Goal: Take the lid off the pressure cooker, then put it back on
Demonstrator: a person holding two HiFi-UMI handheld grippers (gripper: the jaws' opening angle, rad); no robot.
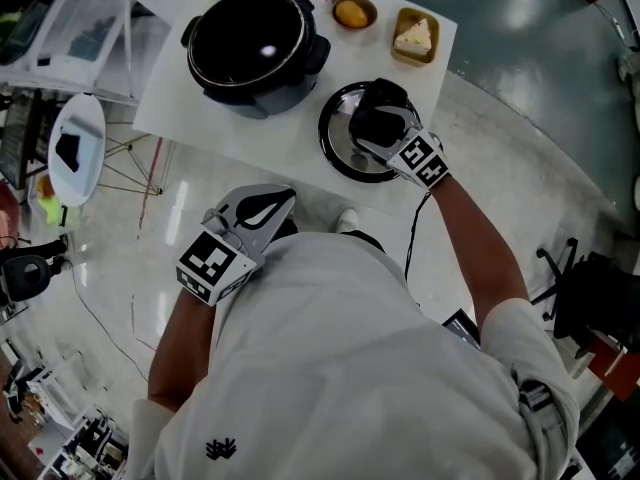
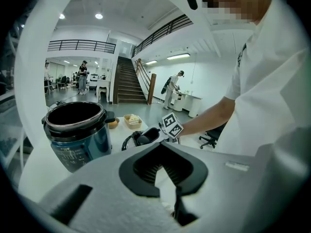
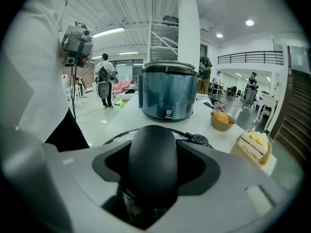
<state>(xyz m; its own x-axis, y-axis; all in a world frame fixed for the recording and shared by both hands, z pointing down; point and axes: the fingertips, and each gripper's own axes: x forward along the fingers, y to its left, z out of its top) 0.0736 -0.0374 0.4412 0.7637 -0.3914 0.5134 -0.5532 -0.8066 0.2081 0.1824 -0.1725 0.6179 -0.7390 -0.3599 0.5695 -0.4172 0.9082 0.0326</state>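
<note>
The pressure cooker [image 1: 250, 43] stands open on the white table [image 1: 170, 108], its dark pot bare. Its lid [image 1: 335, 143] lies flat on the table to the cooker's right. My right gripper [image 1: 383, 128] is down over the lid, shut on its black handle [image 3: 151, 159], which fills the space between the jaws. The cooker [image 3: 167, 96] stands just beyond it. My left gripper [image 1: 285, 200] hangs off the table's near edge, close to my body, fingertips together and nothing in them. From there the cooker [image 2: 75, 135] and the lid [image 2: 129, 141] lie ahead.
A bowl with an orange fruit [image 1: 354, 13] and a tray with a cake slice [image 1: 413, 36] sit at the table's far right, behind the lid. A round white side table [image 1: 78, 148] stands left, an office chair [image 1: 590, 288] right. People stand far off.
</note>
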